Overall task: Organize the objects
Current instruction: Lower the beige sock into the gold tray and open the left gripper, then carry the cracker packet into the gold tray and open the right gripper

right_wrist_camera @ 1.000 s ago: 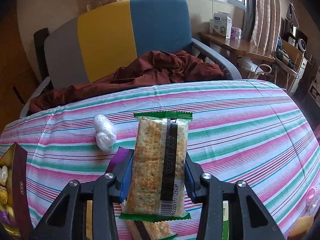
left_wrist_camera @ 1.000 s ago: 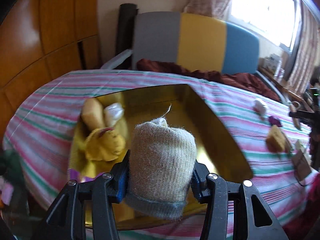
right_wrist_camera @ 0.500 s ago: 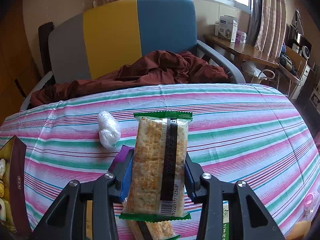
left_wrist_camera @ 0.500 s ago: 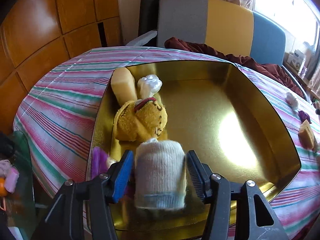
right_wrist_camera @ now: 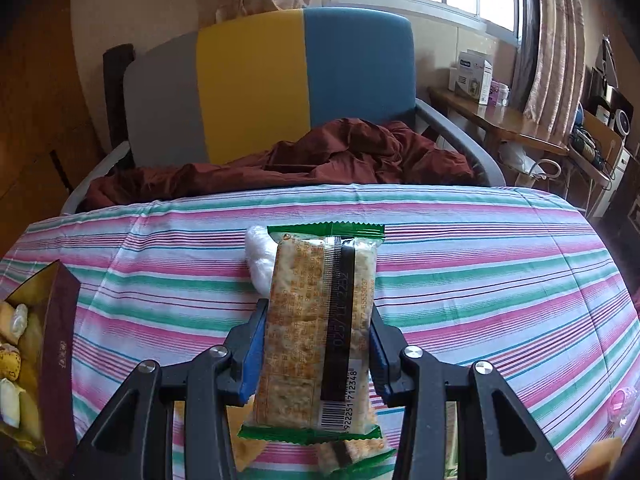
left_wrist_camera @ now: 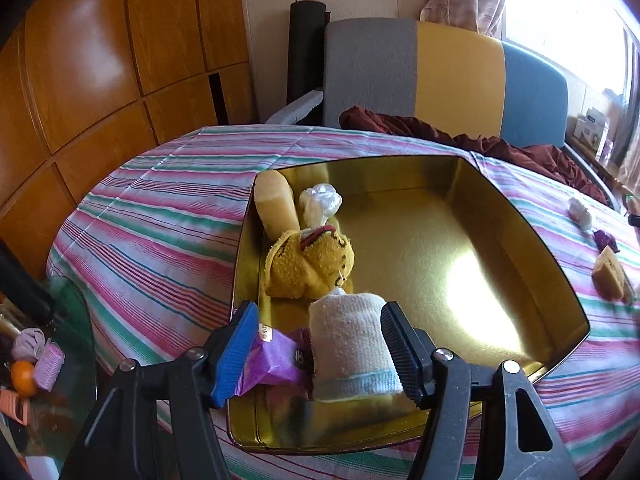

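In the left wrist view a rolled beige sock (left_wrist_camera: 348,344) lies at the near end of the gold tray (left_wrist_camera: 516,236). My left gripper (left_wrist_camera: 319,312) straddles it with jaws opening; the blue left pad stands clear of the sock. A purple packet (left_wrist_camera: 272,360), a yellow towel toy (left_wrist_camera: 308,264), a tan cylinder (left_wrist_camera: 276,208) and a white wrapped lump (left_wrist_camera: 320,204) also lie in the tray. In the right wrist view my right gripper (right_wrist_camera: 318,320) is shut on a green-edged cracker packet (right_wrist_camera: 320,312), held above the striped tablecloth (right_wrist_camera: 480,280).
A white wad (right_wrist_camera: 256,256) lies on the cloth behind the packet, and another cracker packet (right_wrist_camera: 344,456) lies under it. The tray's maroon outer wall (right_wrist_camera: 56,328) is at the left. A tricolour chair (right_wrist_camera: 256,88) with maroon cloth (right_wrist_camera: 340,156) stands beyond the table.
The left jaws have spread and let go of the sock, which now rests in the tray. The right gripper has shifted with the cracker packet, so the white wad now sits partly behind it.
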A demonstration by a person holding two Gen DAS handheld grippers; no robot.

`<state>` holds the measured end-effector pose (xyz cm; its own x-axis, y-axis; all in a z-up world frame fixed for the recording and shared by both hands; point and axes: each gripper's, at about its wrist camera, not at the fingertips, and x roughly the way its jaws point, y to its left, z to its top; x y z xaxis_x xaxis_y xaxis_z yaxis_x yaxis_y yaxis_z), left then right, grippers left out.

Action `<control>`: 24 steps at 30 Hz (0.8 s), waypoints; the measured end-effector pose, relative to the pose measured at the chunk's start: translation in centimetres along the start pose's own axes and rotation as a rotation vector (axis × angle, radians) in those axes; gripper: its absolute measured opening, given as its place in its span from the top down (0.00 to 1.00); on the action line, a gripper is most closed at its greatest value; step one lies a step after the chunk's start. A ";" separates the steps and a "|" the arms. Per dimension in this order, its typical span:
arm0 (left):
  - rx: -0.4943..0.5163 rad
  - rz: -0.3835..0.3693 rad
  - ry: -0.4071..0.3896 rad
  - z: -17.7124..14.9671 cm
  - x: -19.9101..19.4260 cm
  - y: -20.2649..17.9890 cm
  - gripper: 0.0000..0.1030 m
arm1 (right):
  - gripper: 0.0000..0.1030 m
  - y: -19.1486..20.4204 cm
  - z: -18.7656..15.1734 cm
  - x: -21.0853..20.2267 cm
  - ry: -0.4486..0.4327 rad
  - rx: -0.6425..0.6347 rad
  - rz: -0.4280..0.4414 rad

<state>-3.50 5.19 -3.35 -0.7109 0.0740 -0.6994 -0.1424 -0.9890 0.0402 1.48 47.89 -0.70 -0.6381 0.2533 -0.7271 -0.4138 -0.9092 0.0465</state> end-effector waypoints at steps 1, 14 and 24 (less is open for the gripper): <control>-0.006 -0.004 -0.005 0.2 -0.1 0.1 0.37 | 0.57 1.1 -0.1 -0.6 -0.004 -0.014 0.019; -0.109 0.001 -0.052 -0.3 -2.7 4.0 0.37 | 0.57 23.2 -3.6 -7.1 0.052 -0.331 0.400; -0.175 0.001 -0.075 -0.9 -3.9 6.9 0.35 | 0.57 36.4 -10.1 -1.8 0.360 -0.457 0.406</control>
<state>-1.12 -2.00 -0.98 -0.7615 0.0757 -0.6437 -0.0242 -0.9958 -0.0884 -5.93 11.02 -4.63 -0.3971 -0.1881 -0.8983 0.1751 -0.9763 0.1270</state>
